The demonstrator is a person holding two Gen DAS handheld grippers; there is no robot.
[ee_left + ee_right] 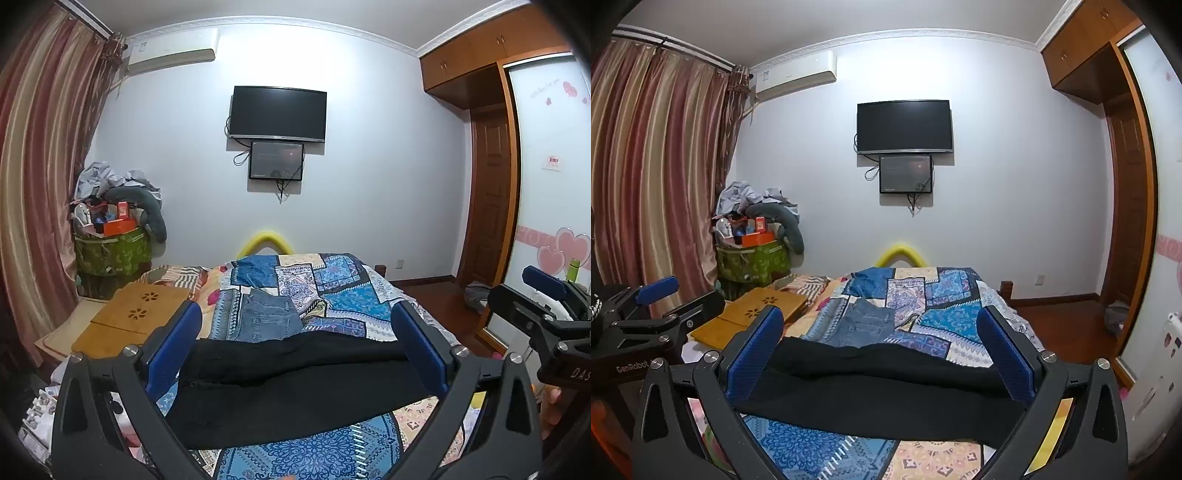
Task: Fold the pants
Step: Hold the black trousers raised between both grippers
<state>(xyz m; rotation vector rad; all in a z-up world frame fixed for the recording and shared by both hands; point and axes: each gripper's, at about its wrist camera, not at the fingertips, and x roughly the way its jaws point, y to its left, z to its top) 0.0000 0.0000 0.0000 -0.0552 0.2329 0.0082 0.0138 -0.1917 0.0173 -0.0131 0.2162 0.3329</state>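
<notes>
Through my left camera, my left gripper (295, 332) has its jaws spread wide, holding nothing; the black pants (295, 384) lie across the bed (332, 295) below. Through my right camera, my right gripper (879, 339) is likewise spread above the pants (882, 387).

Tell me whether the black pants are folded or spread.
Spread: the black pants lie full length across the bed, no compact fold visible. Both ends are hidden behind gripper fingers.

A home bedroom: a quilted bed (332, 280), striped curtains (44, 155), a wall TV (277, 113), an air conditioner (171, 51) and a wooden wardrobe (480, 55).
</notes>
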